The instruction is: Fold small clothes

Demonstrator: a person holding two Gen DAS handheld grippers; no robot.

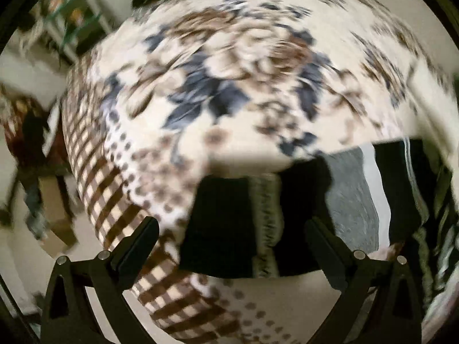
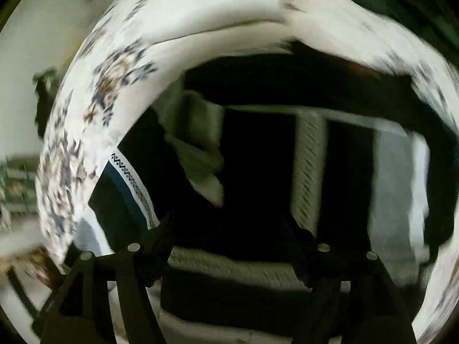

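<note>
A dark garment with grey and white patterned bands (image 1: pixel 258 223) lies on a floral bedspread (image 1: pixel 223 71). My left gripper (image 1: pixel 232 229) is open, its fingers spread on either side of the garment's near black part, just above it. In the right wrist view the same garment (image 2: pixel 258 166) fills the middle, partly folded, with a patterned white band (image 2: pixel 307 169) and a grey panel (image 2: pixel 393 189). My right gripper (image 2: pixel 226 226) is open over the black cloth; both views are blurred by motion.
The bedspread has a brown checked border (image 1: pixel 94 189) at its left edge, where the bed drops off to the floor. Shelves (image 1: pixel 71 20) and clutter stand beyond it. A second patterned cloth edge (image 2: pixel 129 183) lies at the left of the garment.
</note>
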